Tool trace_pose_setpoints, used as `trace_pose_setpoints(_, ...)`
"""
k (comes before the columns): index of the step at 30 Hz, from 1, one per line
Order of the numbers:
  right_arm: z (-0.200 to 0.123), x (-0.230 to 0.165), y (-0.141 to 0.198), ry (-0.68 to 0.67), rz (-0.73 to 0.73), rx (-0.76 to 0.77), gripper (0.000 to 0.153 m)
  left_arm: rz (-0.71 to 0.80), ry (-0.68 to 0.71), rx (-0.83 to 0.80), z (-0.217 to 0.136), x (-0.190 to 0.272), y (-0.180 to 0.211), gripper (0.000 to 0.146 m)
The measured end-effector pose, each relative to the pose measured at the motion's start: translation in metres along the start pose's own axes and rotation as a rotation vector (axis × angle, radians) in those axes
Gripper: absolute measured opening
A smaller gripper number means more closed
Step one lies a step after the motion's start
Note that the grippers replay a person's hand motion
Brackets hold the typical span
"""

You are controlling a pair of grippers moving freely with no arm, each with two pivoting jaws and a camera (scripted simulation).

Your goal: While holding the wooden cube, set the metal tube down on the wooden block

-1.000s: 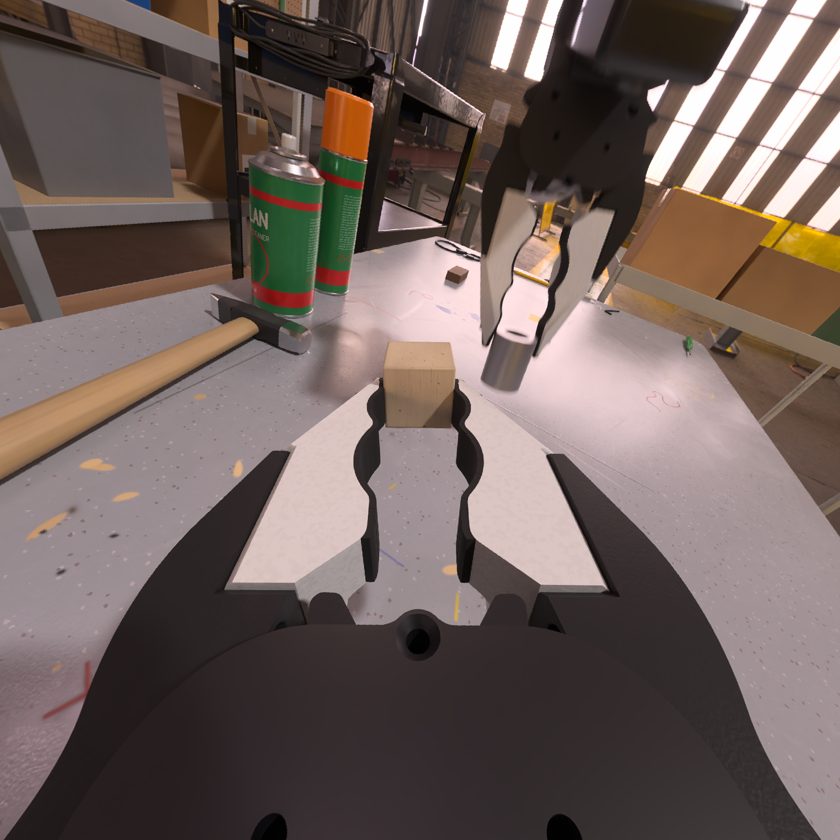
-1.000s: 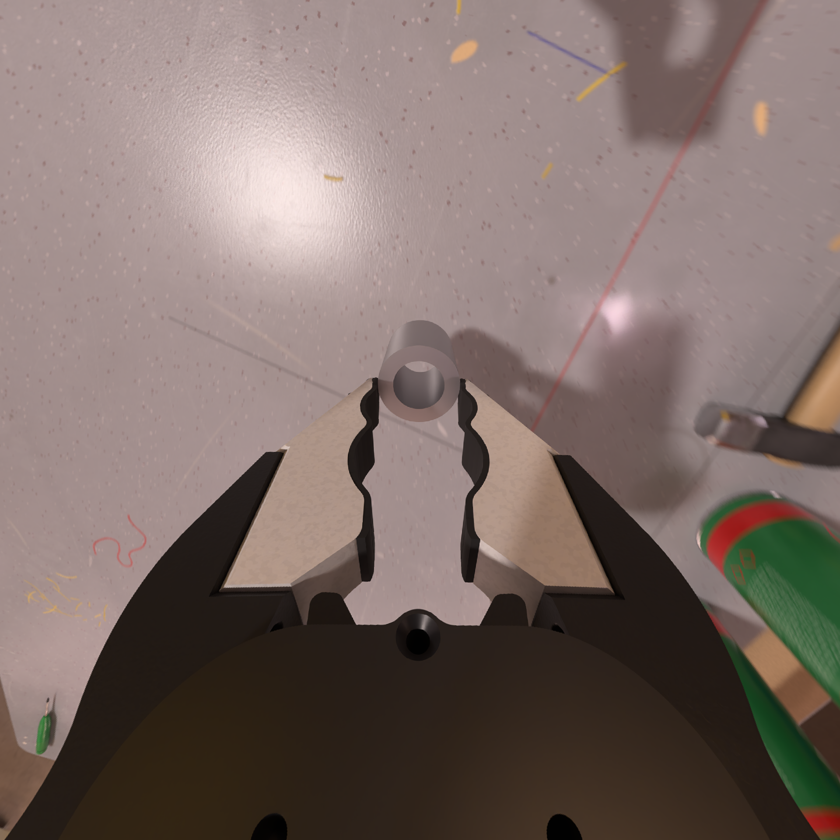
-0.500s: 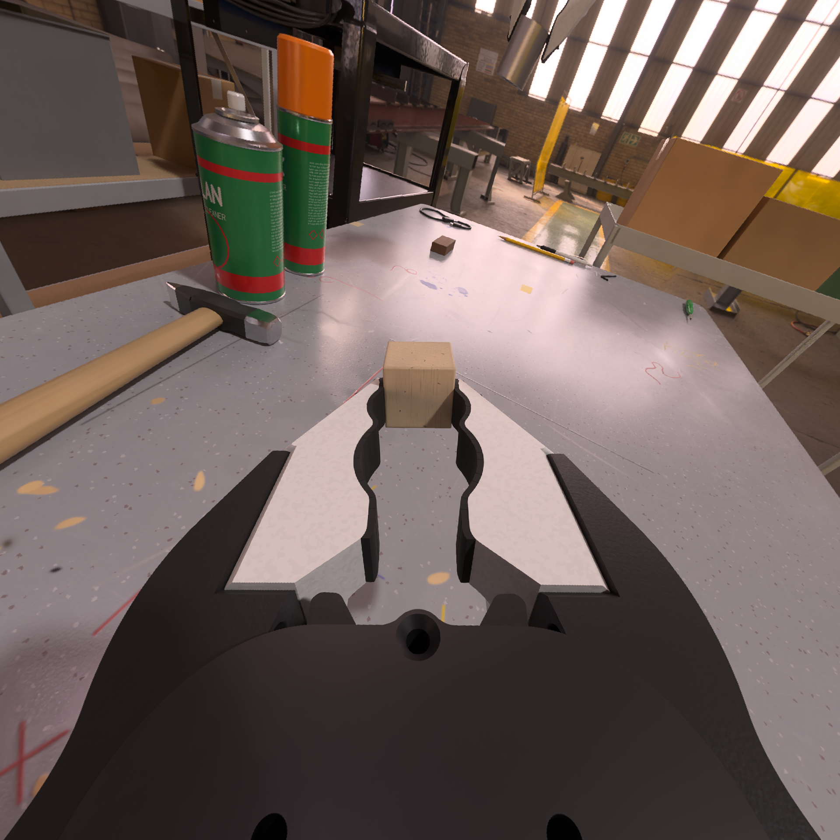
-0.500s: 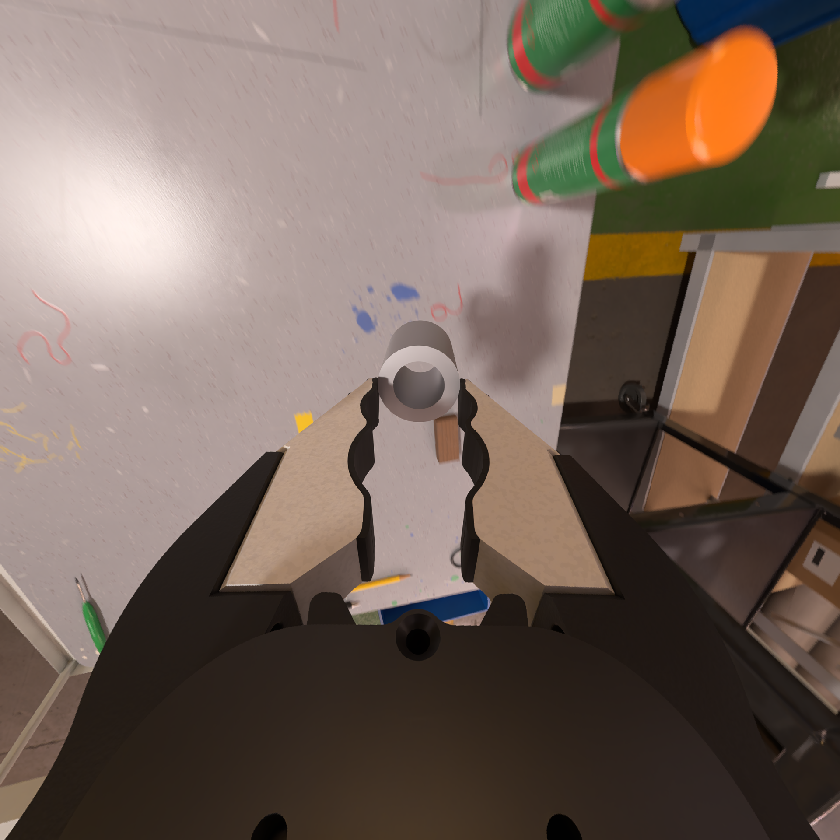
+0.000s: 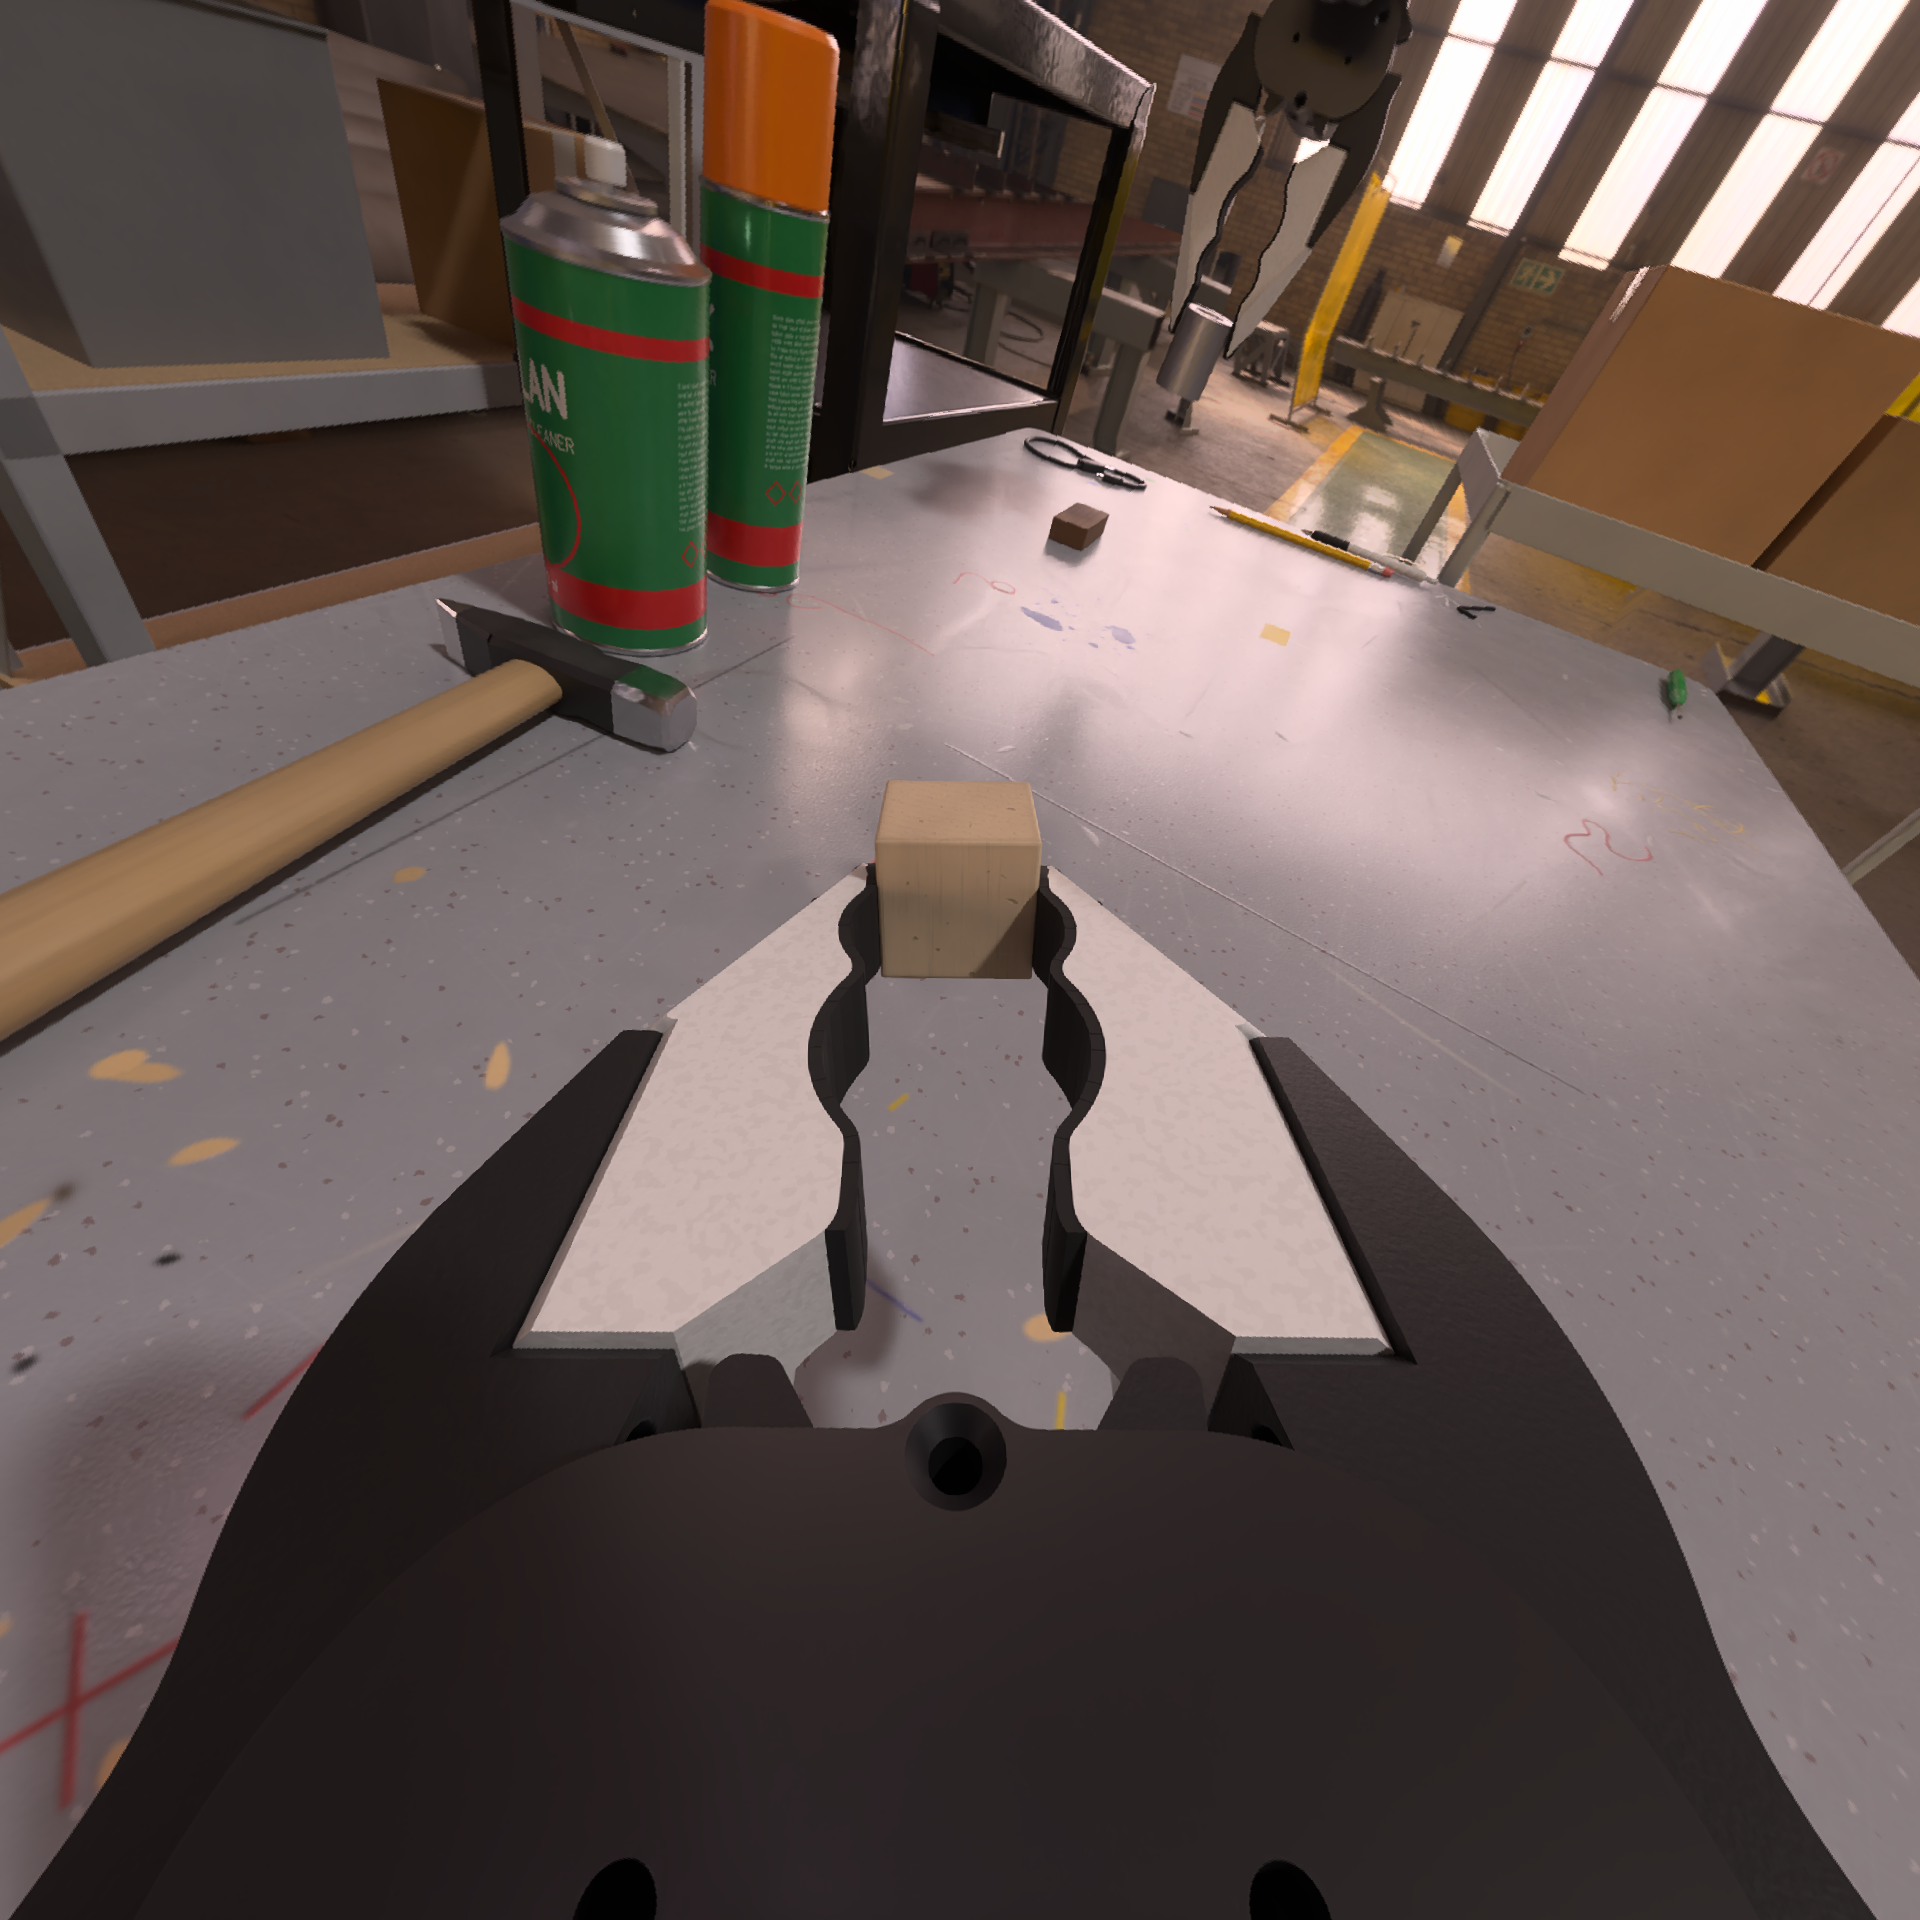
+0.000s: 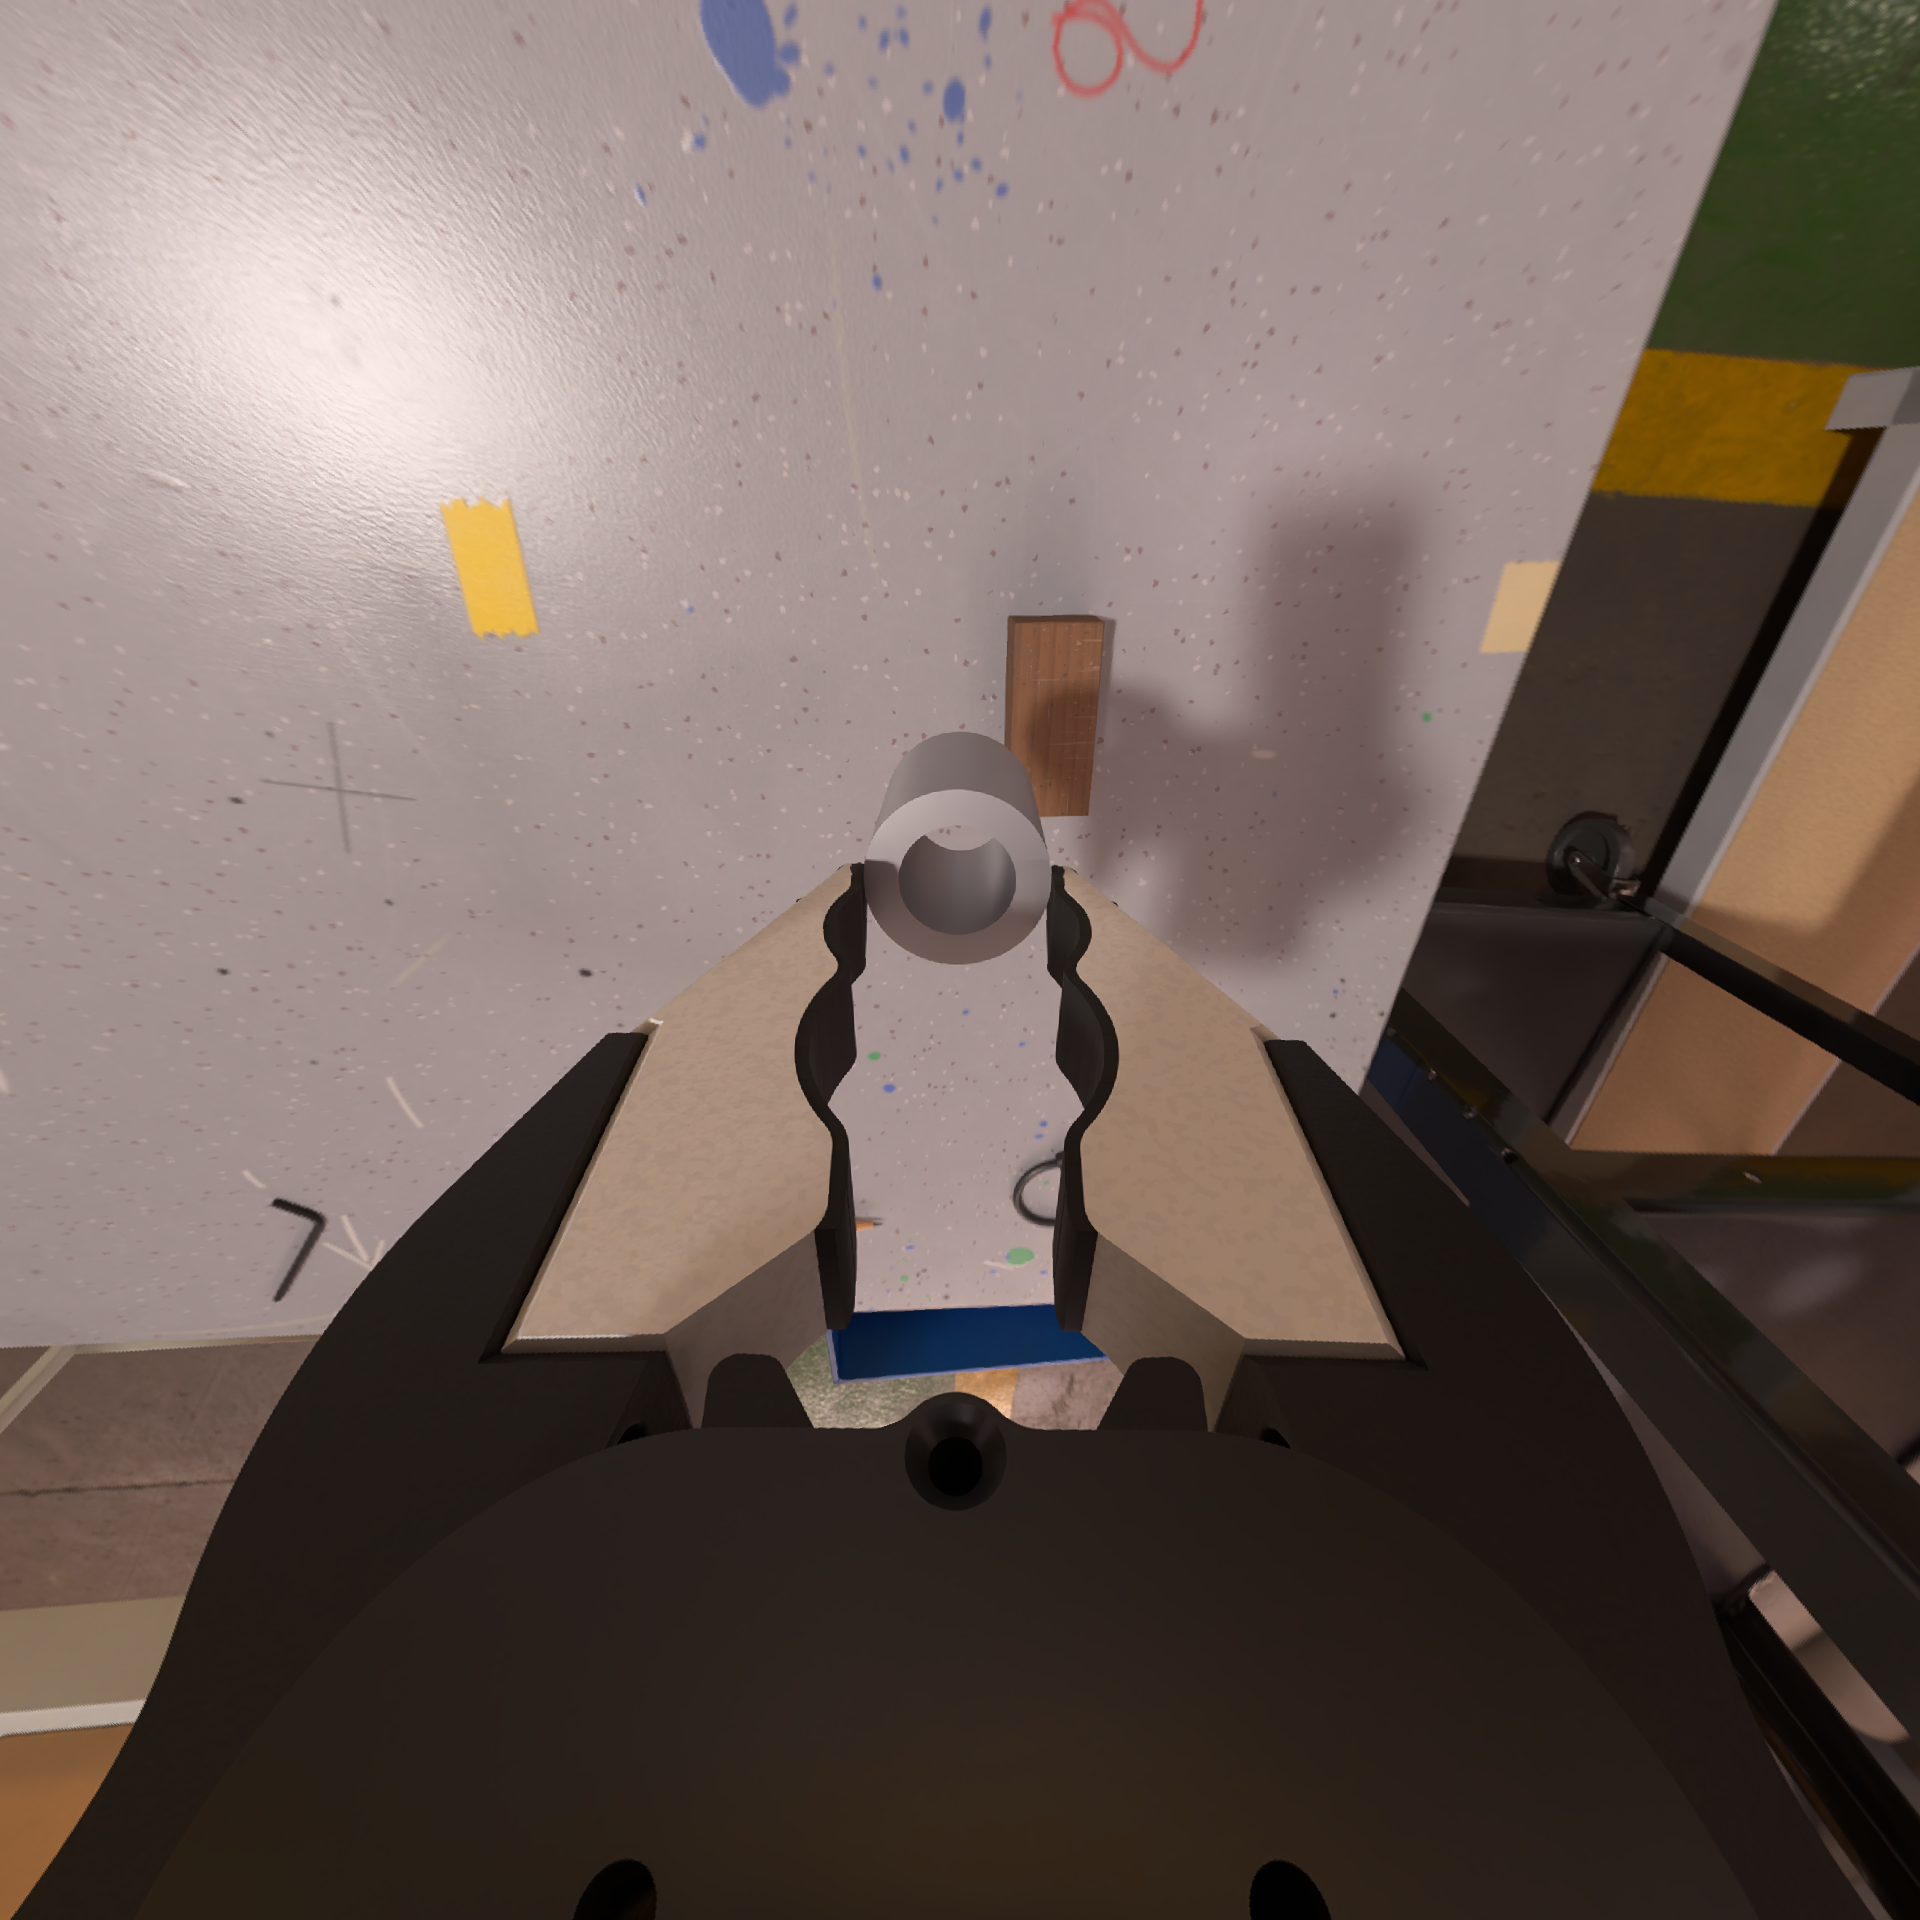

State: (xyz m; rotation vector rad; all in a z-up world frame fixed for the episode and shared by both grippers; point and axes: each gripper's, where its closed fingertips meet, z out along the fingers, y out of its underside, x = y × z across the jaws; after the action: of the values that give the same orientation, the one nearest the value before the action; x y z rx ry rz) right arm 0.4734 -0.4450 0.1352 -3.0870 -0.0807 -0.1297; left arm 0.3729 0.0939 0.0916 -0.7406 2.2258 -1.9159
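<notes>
Pale, matt wood is seen in the wooden cube [image 5: 956, 894]; darker wood in the wooden block [image 6: 1055, 712]. Smooth, satin metal is shown by the metal tube [image 6: 956, 862]. A speckled, glossy finish is carried by the desk [image 5: 1299, 831].

The wooden cube [image 5: 957, 896] is pale, square-edged and sits level, clamped at its sides between the tips of the left gripper [image 5: 957, 914], clear above the near part of the grey table [image 5: 1351, 790]. The metal tube [image 6: 957, 847] is a short, thick-walled grey cylinder, held upright in the air by the right gripper [image 6: 957, 883] with its open end facing up. The wooden block [image 6: 1051, 715] is small, flat and dark brown, lying on the far table, below and just beside the tube.
</notes>
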Motion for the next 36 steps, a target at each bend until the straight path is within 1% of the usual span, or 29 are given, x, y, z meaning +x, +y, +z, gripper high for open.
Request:
trace_pose_setpoints(7,0.046,0.014,0.010,-0.058,-0.018,0.021,0.034,-0.005,-0.018,-0.025,0.012,-0.003,0.006,0.028)
trace_pose_setpoints(12,0.065,0.020,0.006,-0.105,-0.029,0.047,0.034,-0.013,-0.028,-0.023,0.016,-0.006,0.006,0.028)
trace_pose_setpoints(20,0.090,0.024,0.011,-0.153,-0.042,0.044,0.034,-0.019,-0.032,-0.043,0.021,-0.009,0.010,0.028)
trace_pose_setpoints(27,0.093,0.028,0.012,-0.147,-0.030,0.046,0.034,-0.024,-0.031,-0.058,0.025,-0.010,0.012,0.028)
trace_pose_setpoints(30,0.093,0.033,0.013,-0.116,-0.016,0.029,0.034,-0.022,-0.026,-0.067,0.026,-0.009,0.013,0.028)
trace_pose_setpoints(32,0.090,0.032,0.011,-0.119,0.002,0.043,0.034,-0.018,-0.026,-0.072,0.027,-0.008,0.014,0.028)
trace_pose_setpoints(33,0.089,0.032,0.011,-0.118,0.007,0.041,0.043,-0.017,-0.024,-0.073,0.027,-0.007,0.014,0.028)
trace_pose_setpoints(34,0.087,0.032,0.011,-0.114,0.009,0.039,0.048,-0.017,-0.022,-0.073,0.027,-0.007,0.014,0.028)
trace_pose_setpoints(36,0.083,0.031,0.010,-0.107,0.009,0.036,0.051,-0.017,-0.019,-0.074,0.027,-0.006,0.014,0.028)
